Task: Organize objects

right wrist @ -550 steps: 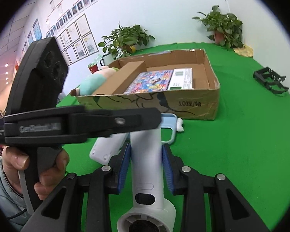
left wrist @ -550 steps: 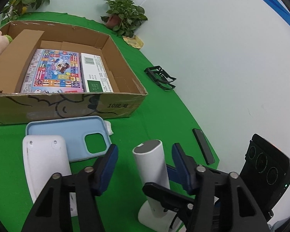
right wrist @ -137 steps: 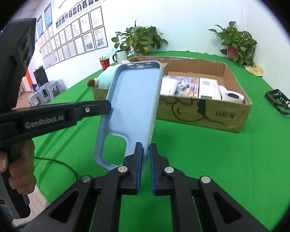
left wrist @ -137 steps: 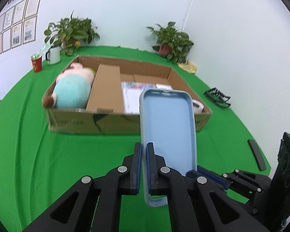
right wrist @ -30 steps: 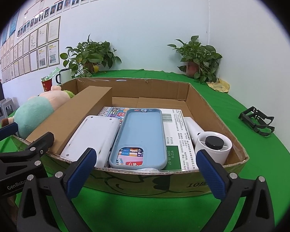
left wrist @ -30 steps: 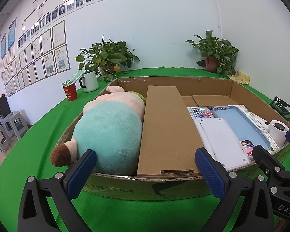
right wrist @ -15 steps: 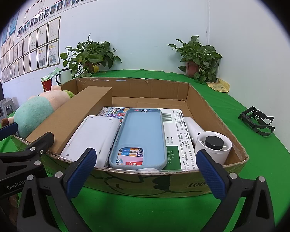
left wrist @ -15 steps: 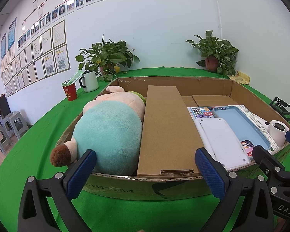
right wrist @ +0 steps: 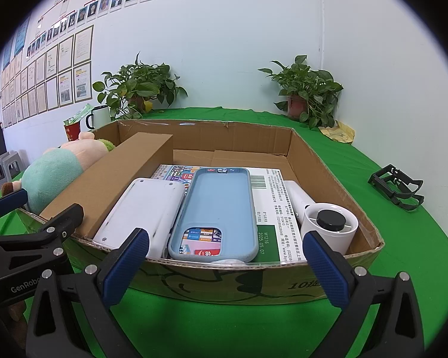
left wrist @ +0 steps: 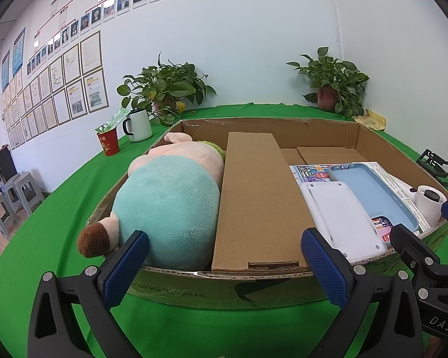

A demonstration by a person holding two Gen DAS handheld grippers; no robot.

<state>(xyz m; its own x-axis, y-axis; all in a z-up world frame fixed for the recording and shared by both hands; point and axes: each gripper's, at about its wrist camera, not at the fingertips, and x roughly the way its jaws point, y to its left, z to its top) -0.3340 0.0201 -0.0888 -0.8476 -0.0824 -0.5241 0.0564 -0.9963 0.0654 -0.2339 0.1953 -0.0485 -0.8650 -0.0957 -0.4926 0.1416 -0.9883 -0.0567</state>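
A cardboard box stands on the green table. In it lie a teal and pink plush toy, a long brown carton, a white flat device, a light blue phone case on a printed box, and a white handheld fan. My left gripper is open and empty in front of the box. My right gripper is open and empty there too.
Two potted plants stand at the back by the wall. A white mug and a red paper cup stand at the back left. A black folded frame lies on the cloth right of the box.
Nothing has moved in the last second. Before that, the fan and the blue phone case went from the grippers into the box, and both grippers let go.
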